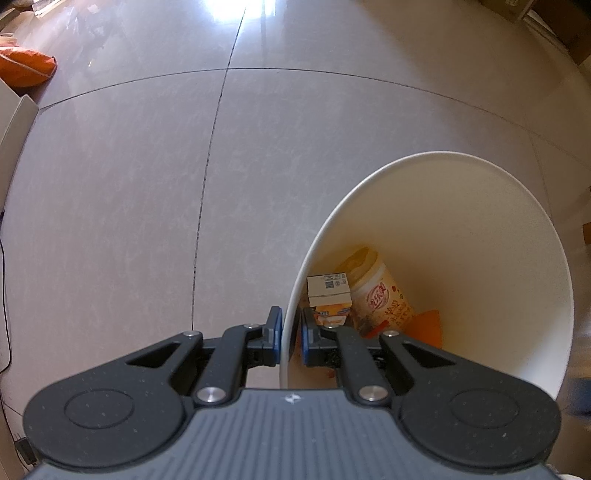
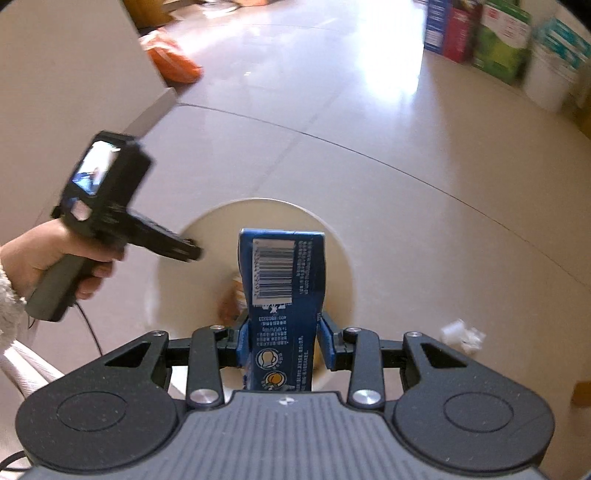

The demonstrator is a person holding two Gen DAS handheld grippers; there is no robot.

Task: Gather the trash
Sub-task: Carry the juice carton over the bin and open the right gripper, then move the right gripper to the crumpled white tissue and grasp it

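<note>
Left tool (image 1: 291,338) clamps the near rim of the white bin (image 1: 480,236), one finger outside the wall, one inside. At the bin's bottom lie a small white-and-orange carton (image 1: 328,293), a cream cup with red print (image 1: 380,291) and an orange scrap (image 1: 430,325). Glossy beige floor tiles (image 1: 129,184) surround the bin; an orange bag (image 1: 26,68) lies far left.

Right tool (image 2: 282,338) grips a blue carton (image 2: 282,295), barcode side up, above the bin opening. A hand (image 2: 48,254) holds the left tool's handle. Crumpled white paper (image 2: 463,334) lies on the floor at right; coloured boxes (image 2: 476,29) line the far edge.
</note>
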